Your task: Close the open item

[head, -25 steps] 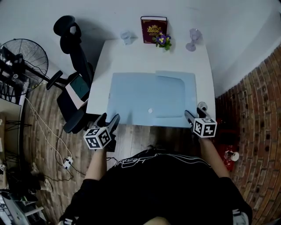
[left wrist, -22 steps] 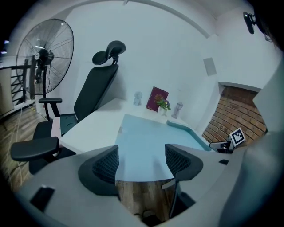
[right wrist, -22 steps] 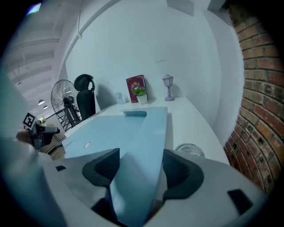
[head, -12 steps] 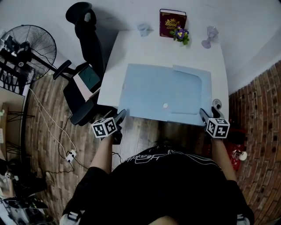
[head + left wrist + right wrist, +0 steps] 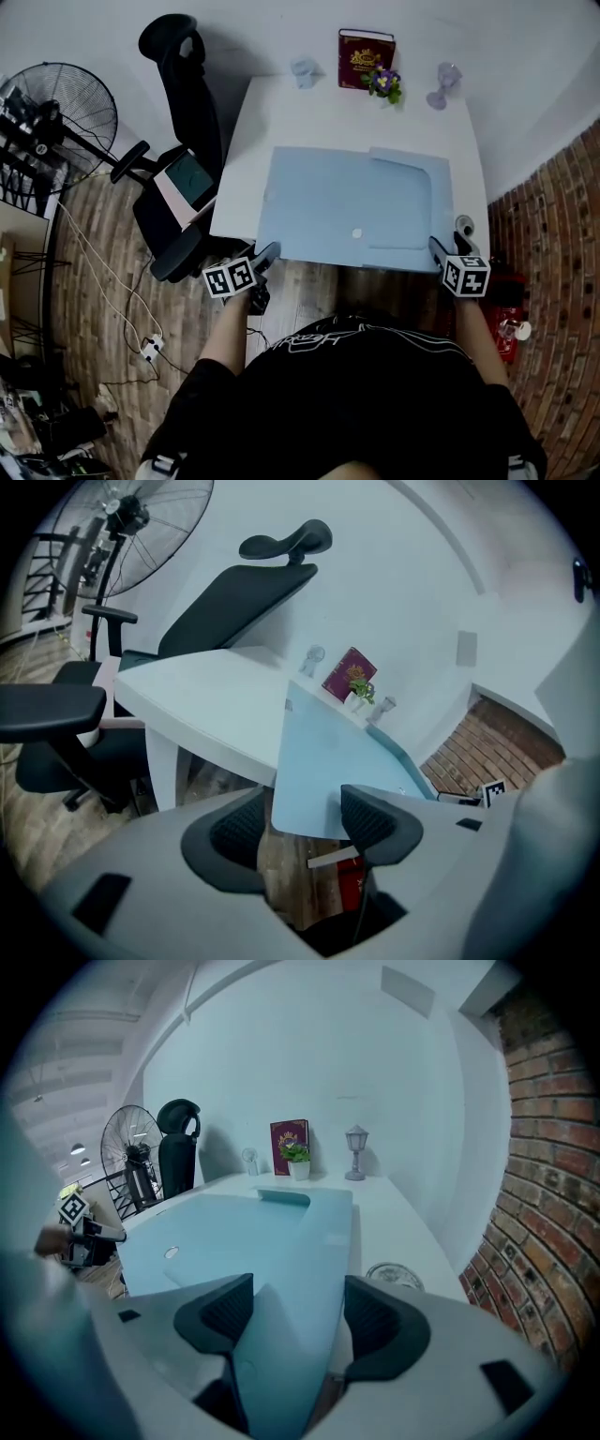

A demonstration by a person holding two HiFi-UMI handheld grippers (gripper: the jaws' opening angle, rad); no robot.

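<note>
A large light-blue folder [image 5: 347,202] lies open and flat on the white table [image 5: 328,117], with a white snap button [image 5: 356,233] near its front edge. My left gripper [image 5: 265,253] is at the folder's near left corner. In the left gripper view that corner [image 5: 314,789] pokes between the jaws [image 5: 300,822], which are closing with a gap still on both sides. My right gripper [image 5: 441,247] is at the near right corner. The folder's edge [image 5: 281,1335] runs between its spread pads [image 5: 295,1312] without being pinched.
At the table's far edge stand a maroon book [image 5: 366,47], a small flower pot [image 5: 382,82], a small glass [image 5: 303,70] and a lantern-like ornament [image 5: 441,84]. A round dish [image 5: 463,223] sits by my right gripper. An office chair [image 5: 183,112] and a fan [image 5: 56,112] stand left; a brick wall is right.
My left gripper has moved right and forward, up to the folder's near left corner. My right gripper has stayed at the near right corner. The folder has not moved.
</note>
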